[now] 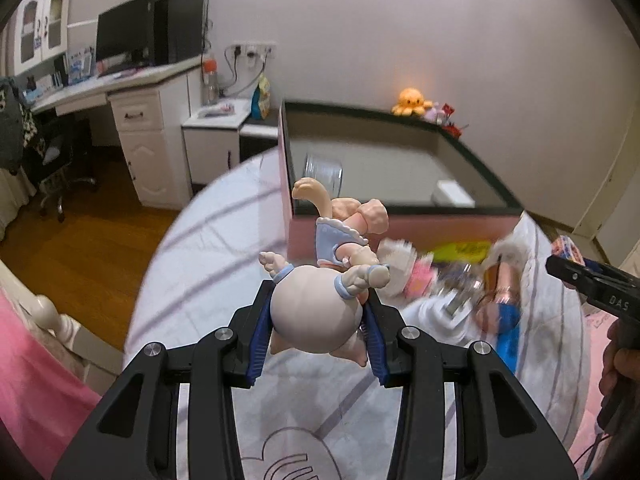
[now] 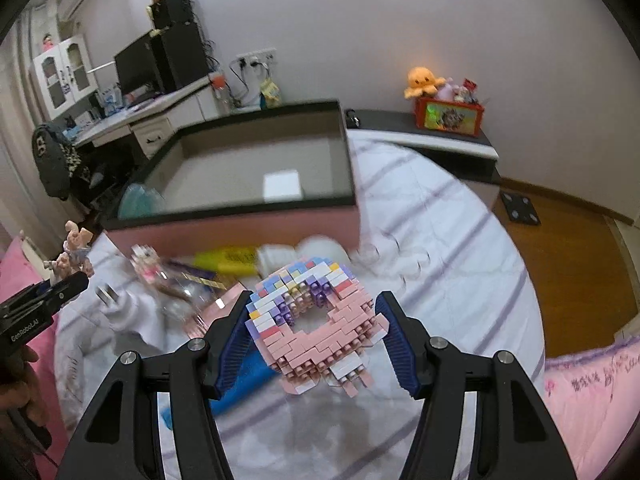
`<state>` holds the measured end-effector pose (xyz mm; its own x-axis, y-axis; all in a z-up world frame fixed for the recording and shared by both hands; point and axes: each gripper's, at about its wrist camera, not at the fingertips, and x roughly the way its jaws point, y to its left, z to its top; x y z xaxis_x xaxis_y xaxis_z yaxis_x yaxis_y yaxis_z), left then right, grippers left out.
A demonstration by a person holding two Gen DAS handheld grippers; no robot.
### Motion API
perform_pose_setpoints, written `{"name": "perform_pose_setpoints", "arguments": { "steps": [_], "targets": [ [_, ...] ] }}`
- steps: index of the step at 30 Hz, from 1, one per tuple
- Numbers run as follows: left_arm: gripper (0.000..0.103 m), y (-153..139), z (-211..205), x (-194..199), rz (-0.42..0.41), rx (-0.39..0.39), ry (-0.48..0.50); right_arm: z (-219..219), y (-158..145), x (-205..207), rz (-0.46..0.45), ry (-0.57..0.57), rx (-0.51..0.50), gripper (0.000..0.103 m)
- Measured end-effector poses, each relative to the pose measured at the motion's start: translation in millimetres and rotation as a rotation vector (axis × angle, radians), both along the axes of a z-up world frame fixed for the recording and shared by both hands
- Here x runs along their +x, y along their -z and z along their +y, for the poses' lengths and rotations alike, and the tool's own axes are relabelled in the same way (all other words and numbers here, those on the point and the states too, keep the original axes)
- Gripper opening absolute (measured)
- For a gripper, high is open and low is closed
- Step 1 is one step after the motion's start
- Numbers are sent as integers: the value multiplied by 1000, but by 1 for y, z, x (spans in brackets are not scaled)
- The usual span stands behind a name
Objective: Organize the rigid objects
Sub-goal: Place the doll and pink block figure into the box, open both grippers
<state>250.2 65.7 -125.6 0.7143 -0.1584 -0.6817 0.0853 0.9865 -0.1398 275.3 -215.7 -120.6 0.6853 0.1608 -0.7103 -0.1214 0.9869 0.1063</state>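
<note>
1. Above the bed, the left gripper (image 1: 316,316) clamps a doll (image 1: 320,304); the right gripper (image 2: 316,336) clamps a brick model (image 2: 316,320).
2. Box (image 2: 224,216) nearly empty — most of the clutter (image 2: 192,280) lies outside it, unsorted.

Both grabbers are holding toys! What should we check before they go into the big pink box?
1. Left gripper shut on pig figurine: ok.
2. Right gripper around the brick donut; right pad touching: cannot tell.
3. Pink box open on top: ok.
4. Room inside, beside the white block and clear jar: ok.
5. Figurine's legs above the box rim: cannot tell.
</note>
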Motion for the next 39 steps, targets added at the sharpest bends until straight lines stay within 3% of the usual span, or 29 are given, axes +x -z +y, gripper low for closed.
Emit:
{"name": "perform_pose_setpoints", "arguments": {
  "steps": [8, 13, 19, 25, 26, 27, 30, 39],
  "targets": [
    [41, -42, -15, 35, -100, 5, 36, 31, -39, 48, -92, -83, -13, 62],
    [41, -59, -26, 76, -133, 8, 39, 43, -42, 92, -94, -110, 7, 62],
    [41, -53, -38, 129, -103, 12, 41, 47, -24, 139, -42, -106, 24, 62],
    [42, -27, -50, 166, -24, 28, 36, 48, 4, 168, 22, -79, 25, 63],
    [44, -24, -51, 169, -16, 30, 32, 47, 7, 169, 31, -70, 25, 69],
    [53, -22, -52, 170, -11, 34, 28, 45, 9, 170, 33, -56, 26, 82],
    [78, -25, -50, 164, -44, 32, 10, 41, 10, 165, 31, -31, 34, 84],
    [81, -49, -30, 125, -106, 3, -21, 40, -18, 130, -17, -8, 53, 89]
  ]
}}
